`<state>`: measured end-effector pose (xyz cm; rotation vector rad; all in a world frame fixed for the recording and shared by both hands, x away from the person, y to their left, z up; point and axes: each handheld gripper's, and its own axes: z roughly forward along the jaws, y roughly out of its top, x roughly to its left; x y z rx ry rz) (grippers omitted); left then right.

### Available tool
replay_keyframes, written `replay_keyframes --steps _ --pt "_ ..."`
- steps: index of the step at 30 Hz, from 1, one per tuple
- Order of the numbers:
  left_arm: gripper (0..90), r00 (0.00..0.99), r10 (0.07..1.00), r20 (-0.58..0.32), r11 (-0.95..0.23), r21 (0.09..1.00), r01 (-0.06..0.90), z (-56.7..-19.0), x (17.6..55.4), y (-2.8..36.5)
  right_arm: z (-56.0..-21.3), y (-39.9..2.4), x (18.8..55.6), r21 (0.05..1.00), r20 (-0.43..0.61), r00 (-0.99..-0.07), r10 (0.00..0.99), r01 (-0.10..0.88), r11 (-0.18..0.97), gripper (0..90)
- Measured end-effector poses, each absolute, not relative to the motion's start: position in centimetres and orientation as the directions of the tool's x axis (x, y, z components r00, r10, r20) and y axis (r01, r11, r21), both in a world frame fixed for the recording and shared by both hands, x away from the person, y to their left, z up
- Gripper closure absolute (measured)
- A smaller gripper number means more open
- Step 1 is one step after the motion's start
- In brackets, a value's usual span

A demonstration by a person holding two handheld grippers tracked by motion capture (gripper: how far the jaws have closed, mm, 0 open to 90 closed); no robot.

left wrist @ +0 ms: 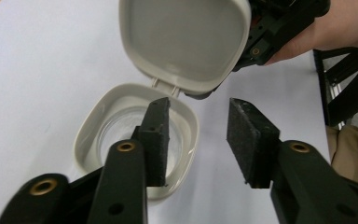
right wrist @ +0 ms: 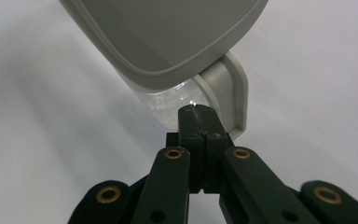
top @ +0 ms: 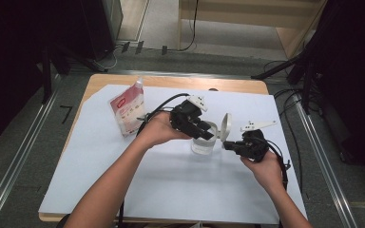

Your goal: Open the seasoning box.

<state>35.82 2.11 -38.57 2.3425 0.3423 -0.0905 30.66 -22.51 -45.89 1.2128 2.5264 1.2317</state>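
Observation:
A clear container (top: 203,142) with a grey rim (left wrist: 91,135) stands mid-table, its hinged grey lid (top: 225,127) swung up. My left gripper (top: 209,134) hovers over it, open. In the left gripper view (left wrist: 198,109) one pad (left wrist: 156,135) hangs inside the container's mouth while the other pad (left wrist: 251,135) is outside the rim, and neither presses on it. My right gripper (top: 227,145) is at the lid's right side. In the right gripper view (right wrist: 193,109) its pads are shut together, their tips just under the lid (right wrist: 168,32) edge and against the container (right wrist: 172,102). I cannot tell if they pinch anything.
A red and white pouch (top: 126,111) stands at the back left of the white sheet (top: 123,180) that covers the wooden table. Black stands and cables ring the table on the floor. Bare sheet lies in front of the container.

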Motion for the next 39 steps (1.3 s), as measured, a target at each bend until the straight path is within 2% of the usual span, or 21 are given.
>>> replay_keyframes --steps 3,8,16,30,35,39 --pt "47.9 0.95 0.246 -0.193 -0.678 0.666 0.311 -38.9 36.0 2.7 -46.3 -22.2 30.9 0.689 0.248 -0.685 0.685 0.622 0.373 90.0" --pt "42.4 0.942 0.267 -0.206 -0.661 0.672 0.334 -39.2 35.7 3.6 -46.5 -22.1 31.0 0.686 0.238 -0.694 0.68 0.616 0.388 90.0" --pt "41.5 0.934 0.314 -0.169 -0.645 0.684 0.34 -39.4 34.7 5.4 -46.7 -22.6 31.4 0.685 0.238 -0.674 0.699 0.627 0.372 90.0" --pt "41.5 0.903 0.391 -0.178 -0.619 0.675 0.401 -40.0 33.6 8.9 -46.6 -23.3 32.0 0.696 0.241 -0.664 0.708 0.626 0.35 90.0" --pt "40.8 0.891 0.411 -0.192 -0.61 0.669 0.425 -39.8 33.3 9.9 -45.8 -23.7 31.3 0.713 0.238 -0.678 0.696 0.608 0.349 84.2" --pt "40.4 0.878 0.431 -0.207 -0.585 0.676 0.447 -39.8 33.2 10.8 -45.4 -23.9 30.7 0.731 0.243 -0.69 0.682 0.593 0.339 75.1"
